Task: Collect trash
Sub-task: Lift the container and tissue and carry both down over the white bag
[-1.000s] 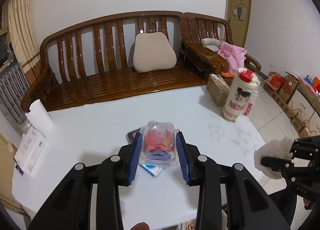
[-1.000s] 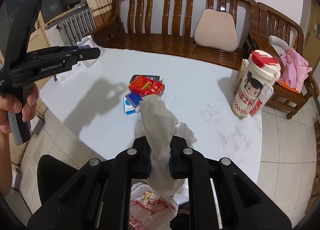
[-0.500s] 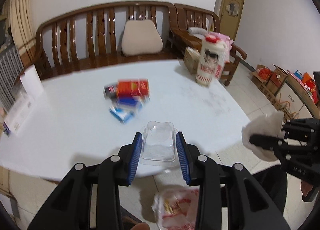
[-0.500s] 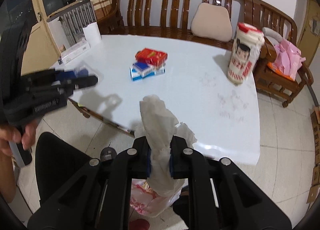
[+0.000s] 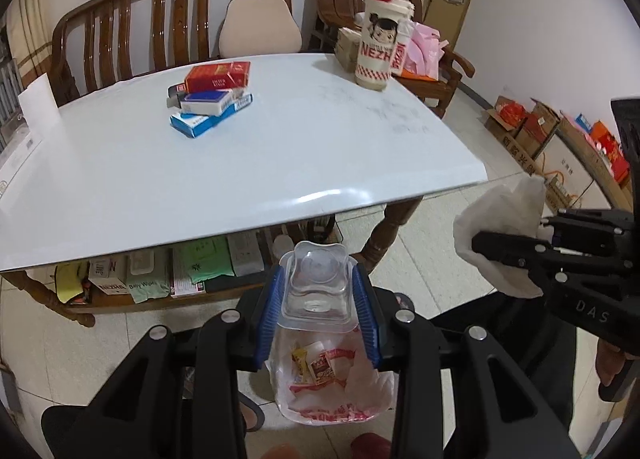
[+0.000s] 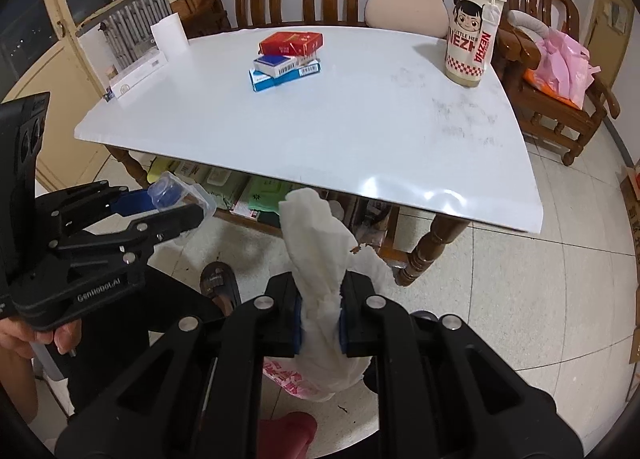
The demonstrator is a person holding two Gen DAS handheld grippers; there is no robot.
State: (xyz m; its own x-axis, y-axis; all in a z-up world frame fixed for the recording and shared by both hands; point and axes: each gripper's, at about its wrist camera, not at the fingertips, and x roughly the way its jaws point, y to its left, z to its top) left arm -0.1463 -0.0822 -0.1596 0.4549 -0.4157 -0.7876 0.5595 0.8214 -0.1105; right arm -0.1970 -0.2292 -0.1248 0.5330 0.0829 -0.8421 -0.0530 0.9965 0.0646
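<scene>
- Both hands have come back off the white table (image 5: 280,163) and down: a second ago the grippers were over the tabletop, and now its near edge lies ahead of them with the tiled floor underneath.
- The left gripper (image 5: 318,301) is clamped on a clear plastic cup (image 5: 316,283), blue pads pressing its two sides. That cup has gone from above the stack of boxes to directly above the trash bag (image 5: 332,391), which sits at 6 o'clock from it on the floor.
- The right gripper (image 6: 320,323) is pinched tight on a crumpled white tissue (image 6: 316,243), the wad standing up out of the jaws. In the left view it hangs at 3 o'clock from the cup.
- I take this as the carry nearly over: both pieces of trash look ready to be let go into the bag, the cup being better lined up than the tissue.
- The bag is thin, with red print, its mouth open; inside are a few small sachets and some white paper. It seems far from full.
- On the table remain the stack of small boxes (image 5: 210,99), red on top of blue, at 11 o'clock, and a tall printed cup (image 5: 378,51) with a red lid at 1 o'clock. Its contents cannot be seen.
</scene>
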